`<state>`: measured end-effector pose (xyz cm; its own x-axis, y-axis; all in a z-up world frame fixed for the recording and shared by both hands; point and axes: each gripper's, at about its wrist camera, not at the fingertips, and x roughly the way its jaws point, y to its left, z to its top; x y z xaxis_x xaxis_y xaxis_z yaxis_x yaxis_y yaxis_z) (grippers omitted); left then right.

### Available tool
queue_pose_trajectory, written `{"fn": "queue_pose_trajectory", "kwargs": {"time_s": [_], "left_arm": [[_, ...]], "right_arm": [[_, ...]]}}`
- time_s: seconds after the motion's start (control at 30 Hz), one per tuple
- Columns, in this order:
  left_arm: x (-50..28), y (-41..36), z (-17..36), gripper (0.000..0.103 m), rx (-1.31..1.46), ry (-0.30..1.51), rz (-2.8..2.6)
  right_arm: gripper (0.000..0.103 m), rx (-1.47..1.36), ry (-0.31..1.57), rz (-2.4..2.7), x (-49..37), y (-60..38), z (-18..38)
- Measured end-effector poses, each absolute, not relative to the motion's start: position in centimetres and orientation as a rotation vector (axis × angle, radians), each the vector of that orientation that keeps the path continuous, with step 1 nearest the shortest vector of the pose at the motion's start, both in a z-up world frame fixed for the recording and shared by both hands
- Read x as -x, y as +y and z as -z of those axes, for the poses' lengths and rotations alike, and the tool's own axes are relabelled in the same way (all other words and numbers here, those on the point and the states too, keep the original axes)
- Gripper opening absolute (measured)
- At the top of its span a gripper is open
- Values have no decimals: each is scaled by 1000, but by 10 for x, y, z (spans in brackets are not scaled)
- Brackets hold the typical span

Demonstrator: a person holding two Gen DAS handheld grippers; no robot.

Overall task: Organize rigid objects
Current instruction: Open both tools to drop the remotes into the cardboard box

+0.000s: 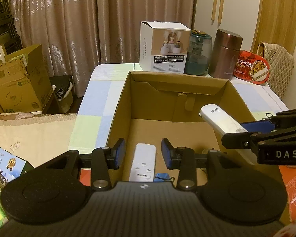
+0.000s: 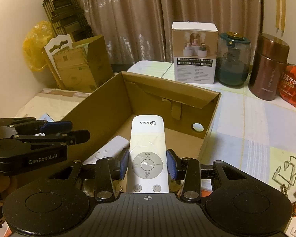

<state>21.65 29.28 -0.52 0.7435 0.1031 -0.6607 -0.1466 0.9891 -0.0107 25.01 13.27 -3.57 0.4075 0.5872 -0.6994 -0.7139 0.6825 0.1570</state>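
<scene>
An open cardboard box [image 1: 120,102] [image 2: 108,102] stands on the checked tablecloth. A small white remote [image 1: 143,162] [image 2: 110,150] lies flat on the box floor at its near end. My left gripper [image 1: 143,154] [image 2: 73,130] hangs over it, open, with its blue pads clear of the remote on both sides. My right gripper [image 2: 148,165] [image 1: 244,131] is shut on a larger white Midea remote [image 2: 148,154] [image 1: 219,120]. It holds the remote by its button end, with the far end slanting down over the right side of the box.
At the back of the table stand a white product box [image 1: 163,47], a teal jar [image 1: 199,53], a brown canister [image 1: 225,55] and a red food tin [image 1: 250,67]. Wire clips [image 2: 286,169] lie right of the box. Cardboard cartons [image 1: 15,85] sit on the floor at left.
</scene>
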Motion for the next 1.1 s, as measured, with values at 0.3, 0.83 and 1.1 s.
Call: {"fn": "queue_pose_trajectory", "kwargs": {"time_s": [0.3,0.83,1.1], "left_arm": [[-212,290,3,34,61,720,-131],[-209,290,2,34,68,714,-138],[-196,286,-9,34,96,694,-149]], "right_arm": [[38,180,814,-829,-246,135,36],[38,162,846,-842,-246,136,41],[38,94,815,-855,-244,119,22]]}}
